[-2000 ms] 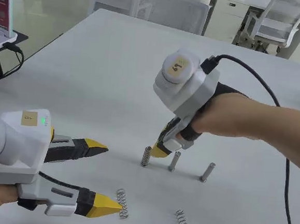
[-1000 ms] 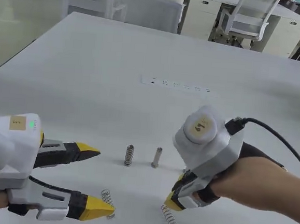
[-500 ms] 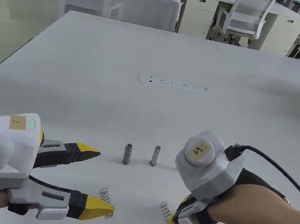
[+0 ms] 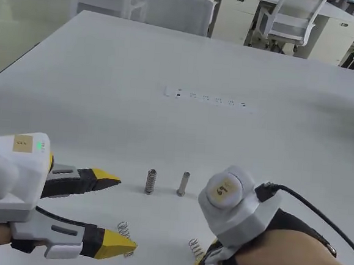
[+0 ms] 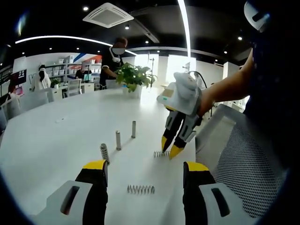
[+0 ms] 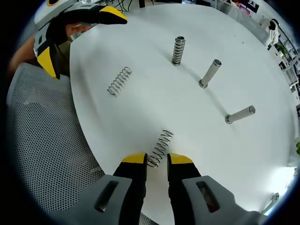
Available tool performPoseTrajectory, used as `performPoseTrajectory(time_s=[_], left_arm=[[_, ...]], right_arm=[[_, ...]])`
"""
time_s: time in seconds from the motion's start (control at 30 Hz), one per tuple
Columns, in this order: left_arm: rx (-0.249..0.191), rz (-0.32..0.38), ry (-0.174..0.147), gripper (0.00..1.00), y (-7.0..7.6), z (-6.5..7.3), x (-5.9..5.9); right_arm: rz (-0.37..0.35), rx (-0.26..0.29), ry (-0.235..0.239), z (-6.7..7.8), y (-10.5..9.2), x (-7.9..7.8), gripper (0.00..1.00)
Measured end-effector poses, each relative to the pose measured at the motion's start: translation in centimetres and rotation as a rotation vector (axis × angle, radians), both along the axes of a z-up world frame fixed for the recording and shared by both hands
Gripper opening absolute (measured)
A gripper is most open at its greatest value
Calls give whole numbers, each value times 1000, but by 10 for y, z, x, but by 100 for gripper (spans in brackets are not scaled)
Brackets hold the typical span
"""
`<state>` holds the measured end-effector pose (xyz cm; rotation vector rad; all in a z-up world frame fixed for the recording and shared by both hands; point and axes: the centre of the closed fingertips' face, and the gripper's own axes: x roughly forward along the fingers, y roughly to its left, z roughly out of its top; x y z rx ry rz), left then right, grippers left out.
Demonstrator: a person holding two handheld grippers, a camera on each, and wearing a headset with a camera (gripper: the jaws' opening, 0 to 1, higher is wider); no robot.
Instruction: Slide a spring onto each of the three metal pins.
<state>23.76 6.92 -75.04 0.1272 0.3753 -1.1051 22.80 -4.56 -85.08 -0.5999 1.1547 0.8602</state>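
Spring (image 6: 159, 147) lies flat near the table (image 4: 170, 58) edge, in front of the pins. Since a second ago the right gripper (image 6: 157, 159) has dropped onto it. It tilts steeply down, jaws a narrow gap apart astride the spring's near end. The left gripper (image 4: 123, 213) hovers level, wide open and empty.

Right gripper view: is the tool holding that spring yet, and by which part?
The right tool has its jaws around the near end of the spring lying on the table; whether they pinch it cannot be told.
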Motion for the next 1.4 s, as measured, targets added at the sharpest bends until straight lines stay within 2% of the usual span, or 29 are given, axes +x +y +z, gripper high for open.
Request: performPoseTrajectory(time_s=[0.2,0.47,0.67,0.9,0.97,1.1,1.3,1.4], left_arm=[[2,-2,2,60,0,-1,0],[3,-7,2,59,-1,0,-1],[8,-24,4,57,-4,-1,-3],[14,-55,7,55,-10,-3,-7],[14,-62,7,54,-12,-3,-8],[20,-81,6,52,-15,-4,-10],[23,-115,-3,47,-21,-5,-14],[28,-131,-19,44,-24,-4,-15]], right_arm=[[5,-13,5,-1,-2,0,12],[62,-34,-6,0,-6,1,9],[101,-22,-3,8,-4,1,9],[154,-2,-3,21,3,1,8],[168,22,9,28,9,-2,8],[221,47,-2,42,20,-5,8],[298,78,0,63,39,-13,8],[336,77,-5,71,46,-16,8]])
